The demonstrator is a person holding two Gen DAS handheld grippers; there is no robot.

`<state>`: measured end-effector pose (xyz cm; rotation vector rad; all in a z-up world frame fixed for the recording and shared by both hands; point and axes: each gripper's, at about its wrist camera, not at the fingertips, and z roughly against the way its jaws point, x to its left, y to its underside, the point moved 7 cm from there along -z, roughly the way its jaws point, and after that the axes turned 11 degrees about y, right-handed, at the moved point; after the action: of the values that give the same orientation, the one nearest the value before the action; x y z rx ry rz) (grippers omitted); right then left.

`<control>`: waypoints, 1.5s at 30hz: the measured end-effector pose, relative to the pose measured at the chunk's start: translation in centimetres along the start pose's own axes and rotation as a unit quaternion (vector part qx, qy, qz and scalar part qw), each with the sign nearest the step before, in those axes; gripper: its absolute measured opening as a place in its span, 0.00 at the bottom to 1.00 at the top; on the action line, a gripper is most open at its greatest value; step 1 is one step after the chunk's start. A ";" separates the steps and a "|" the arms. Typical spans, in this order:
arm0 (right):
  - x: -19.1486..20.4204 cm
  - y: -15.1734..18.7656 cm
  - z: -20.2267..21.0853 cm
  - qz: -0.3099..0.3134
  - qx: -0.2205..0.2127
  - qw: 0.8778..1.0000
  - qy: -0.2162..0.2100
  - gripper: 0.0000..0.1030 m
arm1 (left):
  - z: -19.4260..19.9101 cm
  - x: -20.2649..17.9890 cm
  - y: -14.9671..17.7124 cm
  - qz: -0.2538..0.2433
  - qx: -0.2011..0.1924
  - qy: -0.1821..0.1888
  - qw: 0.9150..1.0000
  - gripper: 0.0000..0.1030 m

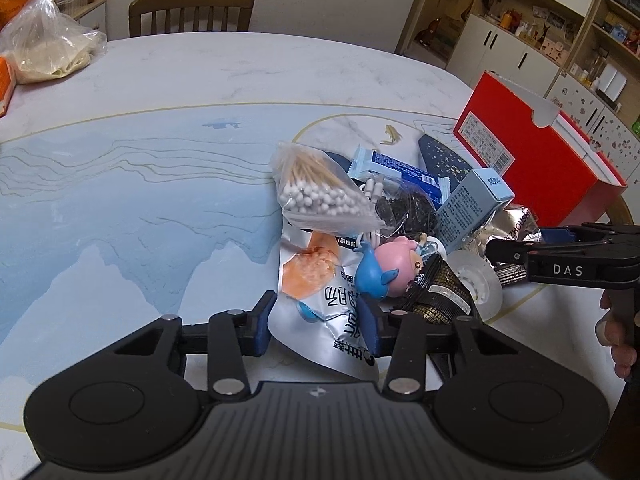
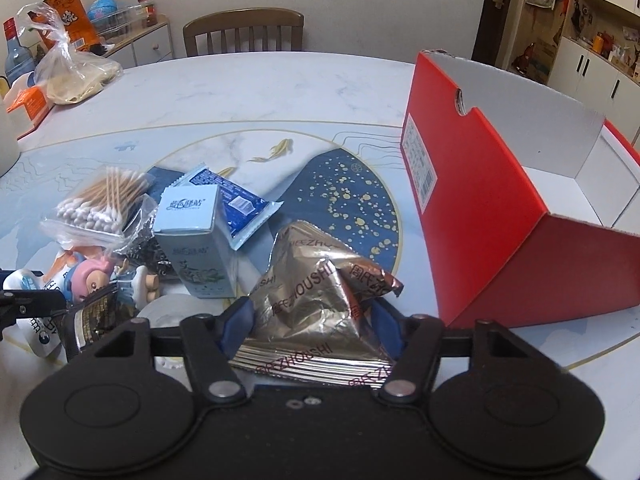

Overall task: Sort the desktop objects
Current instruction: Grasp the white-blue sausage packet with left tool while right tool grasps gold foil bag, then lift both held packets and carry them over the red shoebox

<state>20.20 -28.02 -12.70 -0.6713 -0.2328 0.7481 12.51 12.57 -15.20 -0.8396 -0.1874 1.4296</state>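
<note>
R gripper (image 2: 312,320) had its fingers spread around a gold foil packet (image 2: 320,292), pads not clearly clamping yet. Packet prob light, crinkly, slippery; best pinch the flat sealed edge. Creased, shiny, red lettering, lay on the table (image 2: 240,92) just beside the red box (image 2: 500,216). L gripper (image 1: 316,320) spread wide over a silver pouch (image 1: 320,316), gripping nothing

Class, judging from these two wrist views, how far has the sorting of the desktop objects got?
Barely started. The visible part of the red box shows nothing inside. In hand: the right gripper straddles the gold foil packet; the left gripper straddles a silver snack pouch. Left: cotton swabs, blue carton, figurine, tape roll.
</note>
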 end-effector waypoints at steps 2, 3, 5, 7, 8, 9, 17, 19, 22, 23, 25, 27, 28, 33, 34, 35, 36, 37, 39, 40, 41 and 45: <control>-0.1 -0.1 0.0 -0.002 -0.001 1.000 0.000 0.54 | 0.0 0.1 0.0 0.004 -0.001 0.002 1.000 0.41; -0.3 -0.1 0.0 -0.003 -0.002 1.000 -0.001 0.48 | 0.0 0.1 0.0 0.005 -0.001 0.002 1.000 0.41; -0.4 -0.2 0.1 -0.005 -0.003 1.000 -0.002 0.45 | 0.0 0.0 -0.1 0.006 0.000 0.002 1.000 0.40; -0.4 -0.3 0.3 -0.004 -0.007 1.000 -0.002 0.40 | 0.0 0.1 -0.2 0.011 0.000 0.004 1.000 0.40; -0.4 -0.3 0.4 -0.004 -0.009 1.000 -0.002 0.38 | 0.1 0.1 -0.2 0.014 0.001 0.005 1.000 0.40; -0.4 -0.4 0.5 -0.005 -0.011 1.000 -0.002 0.36 | 0.1 0.1 -0.2 0.017 0.001 0.006 1.000 0.40; -0.7 -0.6 1.6 -0.014 -0.017 1.000 -0.006 0.27 | 1.4 0.1 -0.4 0.030 -0.004 0.009 1.000 0.40; -0.8 -0.5 1.9 -0.016 -0.018 1.000 -0.005 0.25 | 1.7 0.1 -0.6 0.030 -0.007 0.009 0.999 0.40; -1.0 -0.5 2.5 -0.018 -0.021 1.000 -0.002 0.23 | 2.3 0.1 -0.7 0.033 -0.011 0.009 0.999 0.40; -1.1 -0.5 2.7 -0.021 -0.022 1.000 -0.002 0.22 | 2.6 0.1 -0.7 0.032 -0.012 0.008 0.999 0.40; -1.3 -0.6 3.2 -0.025 -0.024 0.999 -0.002 0.22 | 3.0 0.0 -0.8 0.031 -0.015 0.011 0.999 0.40; -1.5 -0.6 3.7 -0.026 -0.028 0.999 -0.001 0.21 | 3.5 0.0 -0.9 0.030 -0.016 0.011 0.999 0.40; -1.6 -0.6 3.9 -0.027 -0.029 0.999 -0.001 0.21 | 3.7 -0.1 -0.8 0.030 -0.015 0.011 0.999 0.40; -2.0 -0.6 5.2 -0.037 -0.033 0.999 0.001 0.21 | 4.8 -0.5 -0.6 0.026 -0.014 0.019 0.999 0.40; -2.1 -0.6 5.5 -0.039 -0.034 0.999 0.002 0.21 | 5.0 -0.6 -0.7 0.024 -0.014 0.020 0.999 0.40; -2.2 -0.7 5.8 -0.040 -0.036 0.999 0.002 0.21 | 5.3 -0.8 -0.7 0.021 -0.016 0.020 0.999 0.40; -2.3 -0.9 6.1 -0.043 -0.038 0.998 0.002 0.21 | 5.6 -1.0 -0.9 0.018 -0.019 0.023 0.999 0.40; -2.5 -1.0 6.4 -0.045 -0.041 0.998 0.003 0.21 | 5.8 -1.2 -1.0 0.014 -0.021 0.024 0.999 0.40; -2.7 -1.1 7.0 -0.048 -0.045 0.998 0.005 0.21 | 6.3 -1.6 -1.4 0.010 -0.026 0.026 0.999 0.40; -2.9 -1.2 7.3 -0.051 -0.045 0.998 0.004 0.21 | 6.4 -1.7 -1.7 0.008 -0.027 0.028 0.999 0.40; -3.0 -1.3 7.6 -0.054 -0.046 0.997 0.004 0.21 | 6.5 -1.9 -1.9 0.007 -0.027 0.029 0.999 0.40; -3.6 -1.7 8.8 -0.065 -0.055 0.996 0.006 0.21 | 6.7 -3.0 -2.8 -0.002 -0.025 0.037 0.999 0.40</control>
<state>14.82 -27.21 -4.78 -0.7571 -0.3054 0.6103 10.25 12.76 -7.68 -0.9310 -0.1689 1.3928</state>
